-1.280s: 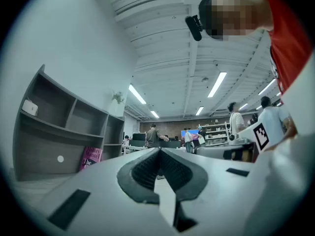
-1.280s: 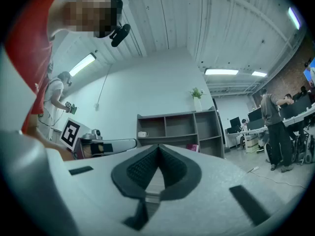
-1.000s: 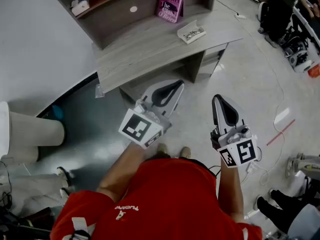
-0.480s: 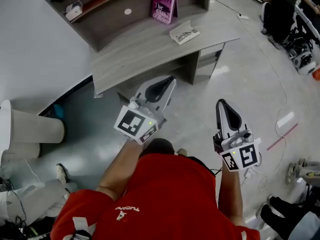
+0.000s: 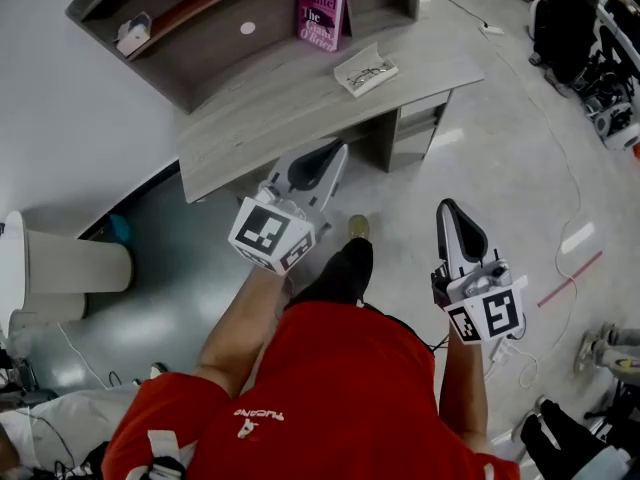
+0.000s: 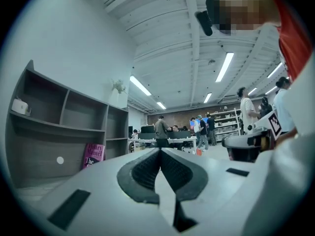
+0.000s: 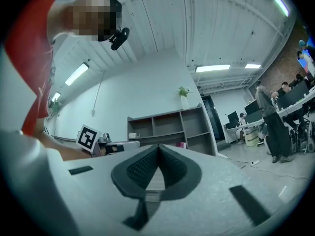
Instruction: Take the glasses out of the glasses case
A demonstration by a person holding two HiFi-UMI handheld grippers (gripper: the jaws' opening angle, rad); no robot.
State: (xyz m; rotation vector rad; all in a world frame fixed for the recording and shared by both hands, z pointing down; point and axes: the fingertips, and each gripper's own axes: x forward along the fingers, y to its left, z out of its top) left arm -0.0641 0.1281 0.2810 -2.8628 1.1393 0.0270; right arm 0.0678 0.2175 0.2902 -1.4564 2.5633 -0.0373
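An open white glasses case (image 5: 365, 70) with dark-framed glasses lying in it sits on the grey desk (image 5: 290, 108), toward its right end. In the head view my left gripper (image 5: 338, 148) is held in the air just short of the desk's front edge, pointing at it, well below and left of the case. Its jaws are shut with nothing between them, as the left gripper view (image 6: 160, 150) shows too. My right gripper (image 5: 447, 205) hangs over the floor to the right of the desk, also shut and empty (image 7: 158, 146).
A pink book (image 5: 320, 13) leans in the shelf unit (image 5: 200, 18) at the back of the desk, and a small white object (image 5: 133, 34) lies on a shelf. A pale cylinder (image 5: 70, 268) stands at the left. Cables and red tape (image 5: 570, 278) cross the floor; people and gear crowd the upper right.
The person has stepped: a dark leg has swung forward under the left gripper. Both grippers stayed shut and sit a little lower and further left against the floor; the desk shifted left.
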